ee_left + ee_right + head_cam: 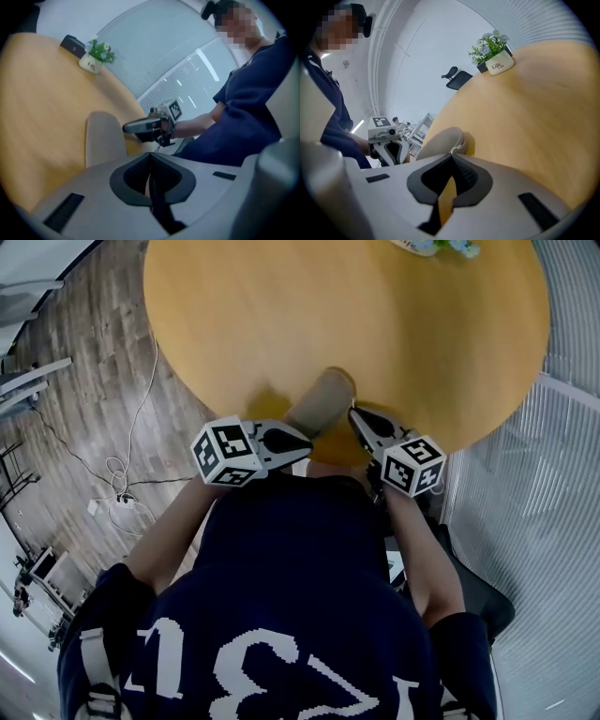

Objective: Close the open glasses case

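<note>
A beige glasses case (322, 401) lies at the near edge of the round wooden table (281, 315). It reads as one rounded shape with no gap showing along its lid. My left gripper (305, 439) hangs just off the table's edge, left of the case, with its jaws together and nothing in them. My right gripper (354, 412) is at the case's right side, jaws also together and empty. In the left gripper view the case (104, 138) lies ahead to the left of the shut left gripper (150, 157). In the right gripper view the case (440, 140) sits just beyond the right gripper (452, 157).
A small potted plant (494, 51) in a white pot stands at the table's far edge, with a dark object (72, 45) behind it. Cables (117, 474) lie on the wooden floor at the left. A ribbed wall (553, 474) runs along the right.
</note>
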Demonstrator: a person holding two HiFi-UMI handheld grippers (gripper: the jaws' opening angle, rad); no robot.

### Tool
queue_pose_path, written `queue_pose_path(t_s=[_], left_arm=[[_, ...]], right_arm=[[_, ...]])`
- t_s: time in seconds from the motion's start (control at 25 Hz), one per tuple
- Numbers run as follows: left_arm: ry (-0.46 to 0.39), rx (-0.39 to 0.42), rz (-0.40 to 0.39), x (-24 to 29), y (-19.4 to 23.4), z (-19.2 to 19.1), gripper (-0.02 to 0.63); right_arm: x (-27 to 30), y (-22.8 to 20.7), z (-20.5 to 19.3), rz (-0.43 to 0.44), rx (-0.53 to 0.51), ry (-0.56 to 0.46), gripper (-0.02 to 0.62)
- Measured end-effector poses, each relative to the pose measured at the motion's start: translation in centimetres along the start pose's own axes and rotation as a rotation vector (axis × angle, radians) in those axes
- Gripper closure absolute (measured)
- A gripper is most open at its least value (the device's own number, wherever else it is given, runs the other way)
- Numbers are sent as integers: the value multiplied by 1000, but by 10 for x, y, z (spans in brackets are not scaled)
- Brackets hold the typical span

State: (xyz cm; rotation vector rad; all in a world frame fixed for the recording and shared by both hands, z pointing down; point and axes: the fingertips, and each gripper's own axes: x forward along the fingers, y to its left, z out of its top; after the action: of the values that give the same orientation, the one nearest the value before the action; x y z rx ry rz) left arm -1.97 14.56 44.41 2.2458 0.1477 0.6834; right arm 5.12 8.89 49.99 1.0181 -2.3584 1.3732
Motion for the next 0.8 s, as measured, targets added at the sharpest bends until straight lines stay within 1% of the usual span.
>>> queue_pose_path(t_s=[0.04,0.08,0.12,0.2,0.28,0.36,0.48,0.6,0.68,0.72,0.8], left_arm=[[30,-9,24,3,3,-10,592],[42,-2,67,4,10,-16,593],[33,9,117,2,18,-18,592],[-16,17,201,-6,34,-12,592],[-50,36,270,-16,47,-4,592],[-62,71,328,-23,60,4,593],[-118,103,428,-37,85,24,592],[-199,128,541,-49,111,47,592],[-261,139,587,-54,116,66,593],[-293,158,603,-56,113,80,592],[-332,192,613,-52,107,105,592]], right_arm=[[0,0,1,2,-7,0,574],[0,1,2,4,-13,-1,574],[0,1,2,6,-17,-1,574],[-2,1,1,8,-25,1,574],[-3,2,-3,7,-31,7,574],[-2,3,-7,5,-31,12,574],[3,6,-9,9,-36,19,574],[10,8,-13,7,-78,36,574],[11,5,-13,-4,-92,36,574],[10,4,-12,-9,-97,34,574],[7,3,-9,-17,-104,29,574]])
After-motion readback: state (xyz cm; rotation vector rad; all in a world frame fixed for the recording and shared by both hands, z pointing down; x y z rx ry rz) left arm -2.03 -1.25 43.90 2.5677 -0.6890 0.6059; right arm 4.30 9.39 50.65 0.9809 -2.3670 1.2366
